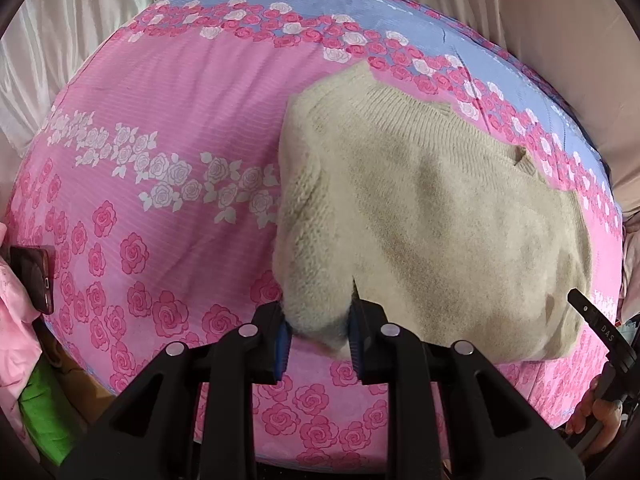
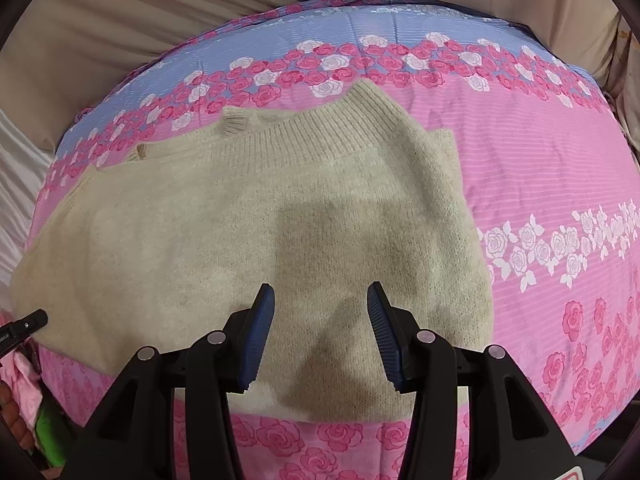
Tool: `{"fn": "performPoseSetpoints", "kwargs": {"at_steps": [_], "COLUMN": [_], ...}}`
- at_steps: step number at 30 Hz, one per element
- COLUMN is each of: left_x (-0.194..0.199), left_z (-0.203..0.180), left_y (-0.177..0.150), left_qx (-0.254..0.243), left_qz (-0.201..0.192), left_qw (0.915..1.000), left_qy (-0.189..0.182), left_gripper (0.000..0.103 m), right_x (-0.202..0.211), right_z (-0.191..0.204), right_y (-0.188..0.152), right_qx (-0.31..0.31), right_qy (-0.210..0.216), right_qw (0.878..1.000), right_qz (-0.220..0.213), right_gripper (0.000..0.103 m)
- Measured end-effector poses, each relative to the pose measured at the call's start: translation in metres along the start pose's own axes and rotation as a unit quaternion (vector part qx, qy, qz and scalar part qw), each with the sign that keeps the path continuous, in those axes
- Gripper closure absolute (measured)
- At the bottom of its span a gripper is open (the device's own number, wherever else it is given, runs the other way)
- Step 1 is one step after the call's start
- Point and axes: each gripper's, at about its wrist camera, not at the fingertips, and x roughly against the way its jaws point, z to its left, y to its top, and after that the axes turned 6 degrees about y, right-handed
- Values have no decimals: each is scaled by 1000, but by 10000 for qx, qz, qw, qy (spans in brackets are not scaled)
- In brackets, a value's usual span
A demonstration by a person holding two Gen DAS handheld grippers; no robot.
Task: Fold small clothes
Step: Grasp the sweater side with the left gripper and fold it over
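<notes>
A cream knitted sweater (image 1: 432,216) lies on a pink rose-print bedsheet (image 1: 168,128). My left gripper (image 1: 318,330) is shut on the sweater's near left edge, a thick fold of knit pinched between its blue pads. In the right wrist view the same sweater (image 2: 224,216) lies spread out, ribbed neckline toward the far side. My right gripper (image 2: 320,312) is open and empty, hovering just over the sweater's near hem. The right gripper's tip also shows at the right edge of the left wrist view (image 1: 588,312).
A dark phone (image 1: 34,276) lies at the sheet's left edge. Pink cloth (image 1: 16,344) and a green item (image 1: 44,416) sit below it. Beige curtains (image 2: 160,12) hang behind the bed. The sheet's blue band (image 2: 360,28) runs along the far side.
</notes>
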Motion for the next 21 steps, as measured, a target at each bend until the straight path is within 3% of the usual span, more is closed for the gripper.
{"fn": "performPoseSetpoints", "kwargs": {"at_steps": [5, 12, 16, 21], "left_x": [-3, 23, 55, 99], "left_z": [0, -15, -56, -130], "left_y": [2, 12, 22, 25], "left_qx": [70, 60, -463, -1309], "left_qz": [37, -225, -529, -972], "left_qw": [10000, 9987, 9949, 9798], "left_qy": [-21, -452, -722, -1160], "left_gripper": [81, 83, 84, 85], "right_x": [4, 19, 30, 46], "right_z": [-7, -38, -63, -95], "right_y": [-3, -6, -10, -19], "right_qx": [-27, -357, -604, -910], "right_qy": [-106, -306, -397, -453], "right_qw": [9999, 9988, 9971, 9941], "right_qz": [-21, -150, -242, -386], "right_gripper": [55, 53, 53, 53]}}
